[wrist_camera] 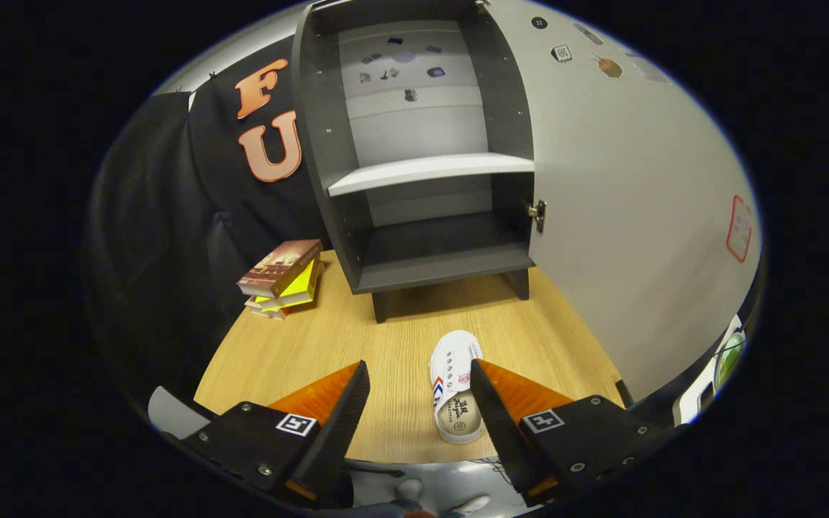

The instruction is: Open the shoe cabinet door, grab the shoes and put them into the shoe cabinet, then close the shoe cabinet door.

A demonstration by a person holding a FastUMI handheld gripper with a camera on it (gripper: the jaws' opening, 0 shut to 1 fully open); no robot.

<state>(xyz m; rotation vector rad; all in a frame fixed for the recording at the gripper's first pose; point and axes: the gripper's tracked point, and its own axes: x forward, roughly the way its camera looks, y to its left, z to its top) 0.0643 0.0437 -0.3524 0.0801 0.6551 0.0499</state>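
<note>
step: door open, grabbing shoe | my gripper [420,385] fingers spread apart, holding nothing | white canvas shoe [455,385] on wooden table [299,345], near, seemingly touching right finger | next: centre, clamp, carry far into dark grey cabinet [425,173]

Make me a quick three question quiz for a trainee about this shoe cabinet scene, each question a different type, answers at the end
1. True or false: the shoe cabinet door is already open.
2. Multiple choice: where is the white shoe relative to the gripper? A) on the cabinet's shelf B) on the table between the fingers, next to the right one C) on top of the books
3. Fill in: the gripper's fingers are ____, pressing on nothing.

Key: 1 true; 2 B; 3 open
</note>
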